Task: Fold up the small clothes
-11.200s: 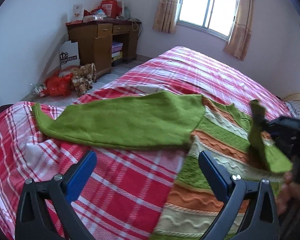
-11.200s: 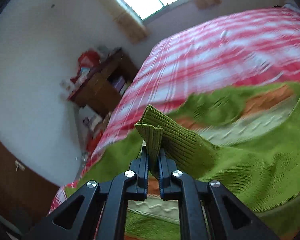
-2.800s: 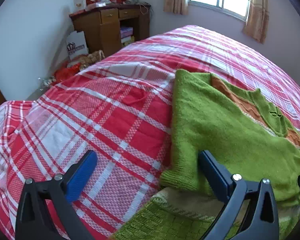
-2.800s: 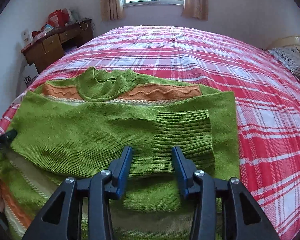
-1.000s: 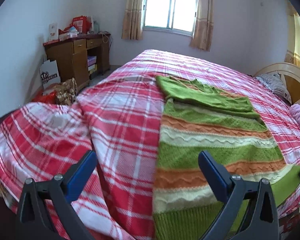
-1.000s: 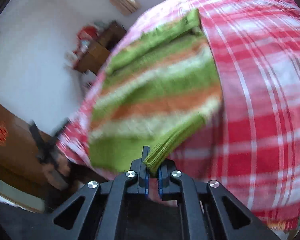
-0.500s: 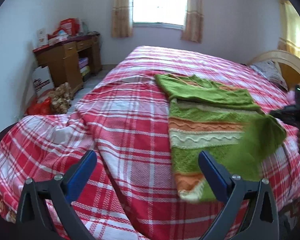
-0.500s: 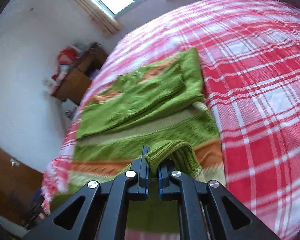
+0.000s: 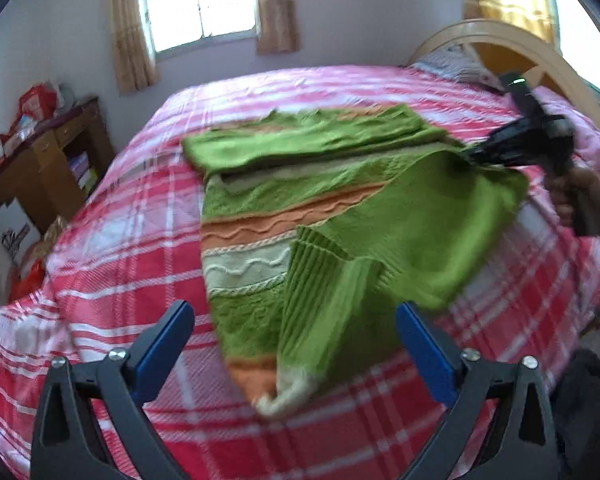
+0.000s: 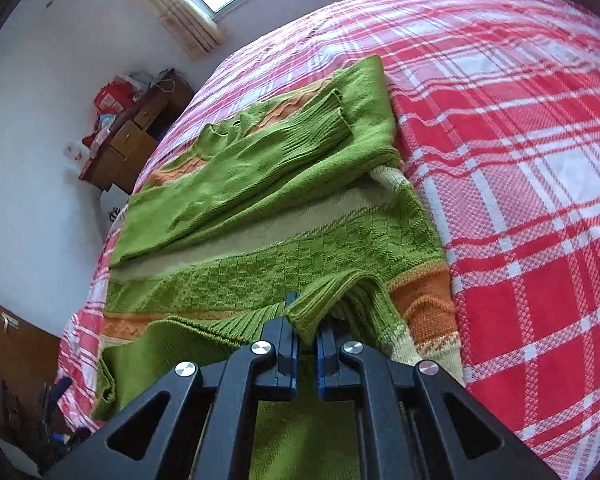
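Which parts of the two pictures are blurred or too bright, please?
Left wrist view: the lifted sweater hem is smeared by motion, and the window is washed out. Right wrist view: mostly sharp, the knit near the right tool clear, the plaid bedspread bent by the lens.

Both wrist views down over sweater (image 9: 284, 208)

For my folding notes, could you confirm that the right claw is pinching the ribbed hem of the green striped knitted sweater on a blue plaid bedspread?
Not quite: the plaid bedspread is red and white, not blue, as the right wrist view shows. The right claw is indeed pinching the ribbed hem of the green striped knitted sweater.
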{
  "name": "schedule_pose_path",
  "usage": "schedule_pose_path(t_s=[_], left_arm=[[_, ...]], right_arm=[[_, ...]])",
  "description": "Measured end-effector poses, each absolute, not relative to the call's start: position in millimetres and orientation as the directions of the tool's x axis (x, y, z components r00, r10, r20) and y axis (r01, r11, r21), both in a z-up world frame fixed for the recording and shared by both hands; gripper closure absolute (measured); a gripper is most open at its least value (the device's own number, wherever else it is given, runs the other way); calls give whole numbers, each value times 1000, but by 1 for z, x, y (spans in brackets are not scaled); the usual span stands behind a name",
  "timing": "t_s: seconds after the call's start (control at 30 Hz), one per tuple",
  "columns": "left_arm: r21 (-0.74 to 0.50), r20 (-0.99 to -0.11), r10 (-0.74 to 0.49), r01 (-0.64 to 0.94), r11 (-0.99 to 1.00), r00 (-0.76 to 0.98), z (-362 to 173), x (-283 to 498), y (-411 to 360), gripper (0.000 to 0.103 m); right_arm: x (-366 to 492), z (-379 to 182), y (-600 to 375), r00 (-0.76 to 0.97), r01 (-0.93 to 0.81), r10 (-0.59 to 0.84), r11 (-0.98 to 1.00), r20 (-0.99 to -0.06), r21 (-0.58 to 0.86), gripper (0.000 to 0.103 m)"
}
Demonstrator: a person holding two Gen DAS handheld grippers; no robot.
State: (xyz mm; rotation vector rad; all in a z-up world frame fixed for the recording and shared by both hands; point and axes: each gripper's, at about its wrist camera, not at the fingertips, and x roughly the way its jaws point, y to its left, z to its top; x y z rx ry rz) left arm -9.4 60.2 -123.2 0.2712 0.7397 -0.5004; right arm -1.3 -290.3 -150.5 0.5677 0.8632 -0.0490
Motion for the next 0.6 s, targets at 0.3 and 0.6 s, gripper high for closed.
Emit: schedule_pose_path(t_s=[0.3,0.6], left_arm=[[-273,-740,-446,380,884,504,-139,32,93,66],[-290,-671,-520,459,840,528,-127,4,91,5]], right_arm=[[-41,-126,-314,774,170,338,704,-536,690,36],[-84,-106,-304,794,189,161,851,-586,490,36]])
